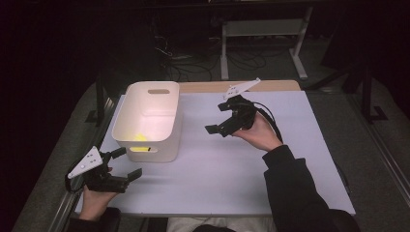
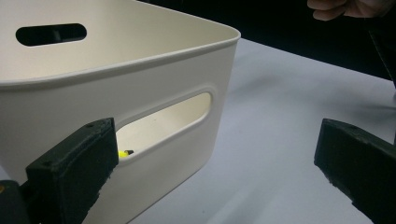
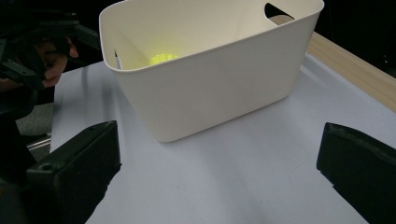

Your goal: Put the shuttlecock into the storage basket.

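Progress: yellow object point(image 1: 139, 137) lay inside the white bin point(image 1: 166, 140) on the counter point(image 1: 232, 174) — placing judged done | left claw point(image 1: 122, 162) jaws apart, empty, near the bin's front | right claw point(image 1: 218, 119) jaws apart, empty — nothing else left to pick.

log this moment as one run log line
left gripper: open, empty, near bin corner | right gripper: open, empty, raised | white bin: upright on table | yellow item: inside bin

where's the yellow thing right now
The yellow object lies inside the white bin at its near end, seen in the high view left of centre, just behind the handle slot nearest the left claw.
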A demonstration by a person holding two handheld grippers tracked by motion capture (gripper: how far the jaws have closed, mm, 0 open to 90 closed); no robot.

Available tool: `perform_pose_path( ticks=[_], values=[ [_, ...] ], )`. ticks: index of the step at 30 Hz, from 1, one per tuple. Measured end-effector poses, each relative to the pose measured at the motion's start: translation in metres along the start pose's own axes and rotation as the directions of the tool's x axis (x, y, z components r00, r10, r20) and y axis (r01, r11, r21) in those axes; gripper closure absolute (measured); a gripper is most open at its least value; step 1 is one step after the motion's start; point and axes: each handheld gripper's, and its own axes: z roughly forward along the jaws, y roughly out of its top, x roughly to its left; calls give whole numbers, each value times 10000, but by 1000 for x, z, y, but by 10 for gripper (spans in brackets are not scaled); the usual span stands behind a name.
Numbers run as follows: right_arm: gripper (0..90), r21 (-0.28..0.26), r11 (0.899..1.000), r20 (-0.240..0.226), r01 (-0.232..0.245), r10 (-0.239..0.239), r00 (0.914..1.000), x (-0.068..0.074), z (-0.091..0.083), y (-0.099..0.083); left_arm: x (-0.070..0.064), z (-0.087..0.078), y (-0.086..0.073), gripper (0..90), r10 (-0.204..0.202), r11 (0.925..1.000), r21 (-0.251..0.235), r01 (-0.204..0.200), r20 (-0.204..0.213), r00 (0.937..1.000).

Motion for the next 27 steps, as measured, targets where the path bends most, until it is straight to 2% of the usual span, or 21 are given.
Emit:
perform_pose_path(
  ticks=[27],
  values=[
    [0, -225, 9983, 360, -530, 538, 9979, -11, -33, -46, 0, 0, 0, 0, 1, 10000, 20, -1, -24, 10000]
  ],
)
